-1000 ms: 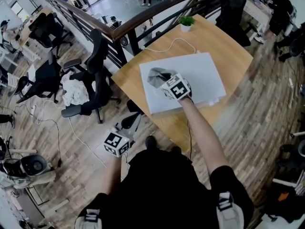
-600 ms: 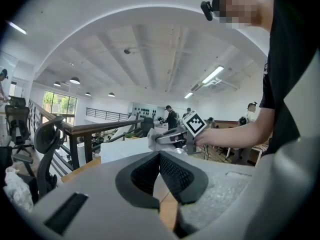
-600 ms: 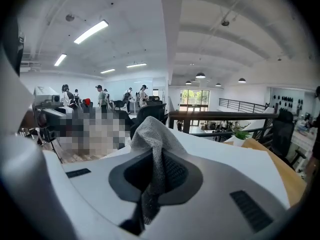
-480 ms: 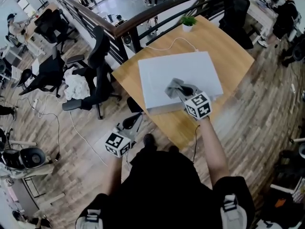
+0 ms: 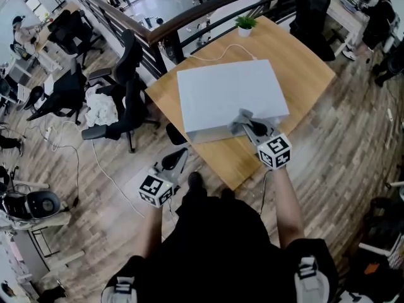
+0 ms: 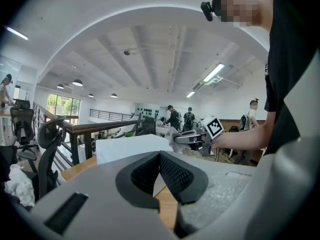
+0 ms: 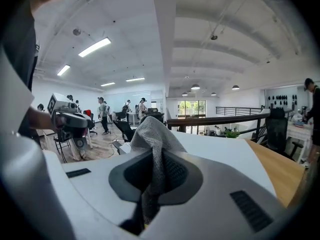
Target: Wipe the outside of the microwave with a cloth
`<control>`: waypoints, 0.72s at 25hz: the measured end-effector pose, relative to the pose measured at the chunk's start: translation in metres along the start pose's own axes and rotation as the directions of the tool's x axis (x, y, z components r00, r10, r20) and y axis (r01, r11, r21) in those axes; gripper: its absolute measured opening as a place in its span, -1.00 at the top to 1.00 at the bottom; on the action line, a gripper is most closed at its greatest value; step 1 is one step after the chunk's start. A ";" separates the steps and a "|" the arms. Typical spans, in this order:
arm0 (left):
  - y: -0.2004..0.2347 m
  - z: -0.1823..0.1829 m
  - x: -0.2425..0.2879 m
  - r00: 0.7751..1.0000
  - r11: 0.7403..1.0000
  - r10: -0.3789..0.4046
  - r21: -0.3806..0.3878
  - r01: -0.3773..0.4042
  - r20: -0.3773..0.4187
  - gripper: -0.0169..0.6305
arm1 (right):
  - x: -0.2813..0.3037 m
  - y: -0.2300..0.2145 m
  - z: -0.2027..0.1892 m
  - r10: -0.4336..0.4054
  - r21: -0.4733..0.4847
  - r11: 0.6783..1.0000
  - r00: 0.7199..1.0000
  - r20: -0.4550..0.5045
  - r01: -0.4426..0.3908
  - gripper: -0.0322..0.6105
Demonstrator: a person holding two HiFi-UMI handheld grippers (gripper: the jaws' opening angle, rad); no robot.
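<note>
While the right hand-held gripper (image 5: pixel 249 125) clenches a crumpled grey cloth (image 7: pixel 152 134) at the near right edge of the white box-shaped microwave (image 5: pixel 227 93) on the wooden worktop (image 5: pixel 303 62), the left hand-held gripper (image 5: pixel 172 161) hangs clenched, empty, above the plank floor (image 5: pixel 113 188).

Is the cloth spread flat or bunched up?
Bunched up. The right gripper is shut on the cloth, whose grey folds rise in a peak above the jaws.
</note>
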State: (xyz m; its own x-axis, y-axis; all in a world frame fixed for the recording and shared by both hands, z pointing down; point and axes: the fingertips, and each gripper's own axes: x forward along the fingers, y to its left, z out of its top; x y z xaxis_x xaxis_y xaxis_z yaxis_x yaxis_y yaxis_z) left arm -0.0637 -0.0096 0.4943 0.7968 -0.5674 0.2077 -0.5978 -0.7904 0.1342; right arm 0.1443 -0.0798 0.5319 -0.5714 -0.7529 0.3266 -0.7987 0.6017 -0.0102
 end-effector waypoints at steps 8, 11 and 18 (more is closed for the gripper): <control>-0.040 -0.003 0.012 1.000 1.000 -0.008 0.003 0.008 0.010 0.94 | -0.046 0.005 -0.022 -0.002 0.007 1.000 0.999 0.034 0.002 0.85; -0.052 -0.007 0.014 1.000 1.000 -0.006 -0.006 0.006 0.004 0.94 | -0.056 0.006 -0.033 -0.002 0.016 1.000 1.000 0.028 0.001 0.86; -0.070 -0.012 0.016 1.000 1.000 0.001 -0.004 -0.001 -0.007 0.94 | -0.071 0.013 -0.052 -0.004 0.044 0.999 1.000 0.031 0.002 0.86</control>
State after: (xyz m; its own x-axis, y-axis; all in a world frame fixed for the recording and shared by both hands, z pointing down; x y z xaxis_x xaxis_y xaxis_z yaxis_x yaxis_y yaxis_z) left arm -0.0101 0.0400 0.5001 0.7954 -0.5668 0.2147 -0.5992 -0.7886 0.1380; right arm 0.1844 -0.0047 0.5577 -0.5741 -0.7630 0.2970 -0.8074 0.5878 -0.0508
